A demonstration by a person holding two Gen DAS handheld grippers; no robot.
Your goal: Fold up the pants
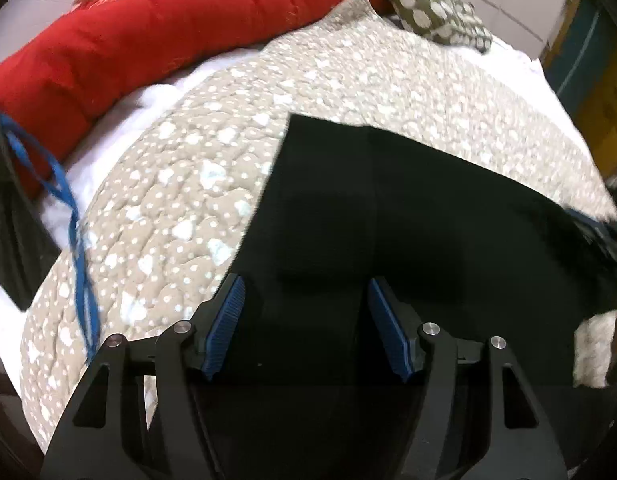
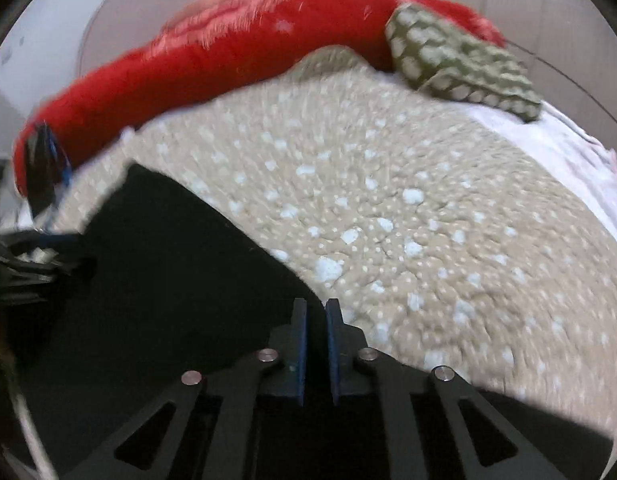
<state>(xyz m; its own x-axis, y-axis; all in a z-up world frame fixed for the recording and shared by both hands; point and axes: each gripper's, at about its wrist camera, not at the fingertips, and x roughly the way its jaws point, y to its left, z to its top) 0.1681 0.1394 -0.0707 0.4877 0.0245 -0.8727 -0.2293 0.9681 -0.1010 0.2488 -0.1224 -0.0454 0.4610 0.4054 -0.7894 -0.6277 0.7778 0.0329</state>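
Observation:
Black pants (image 1: pixel 388 216) lie flat on a beige dotted quilt (image 1: pixel 188 184). My left gripper (image 1: pixel 304 284) is open, its blue-padded fingers (image 1: pixel 228 312) straddling the near part of the pants just above the cloth. In the right wrist view the pants (image 2: pixel 168 264) fill the lower left. My right gripper (image 2: pixel 316 304) is nearly shut, with the pants' right edge between its pads. The left gripper shows at the left edge of the right wrist view (image 2: pixel 28 256).
A red quilted blanket (image 1: pixel 168 28) lies along the far side of the bed. An olive dotted pillow (image 1: pixel 432 8) sits at the far right. White sheet (image 1: pixel 120 120) shows beside the quilt. A blue cord (image 1: pixel 76 240) hangs at the left.

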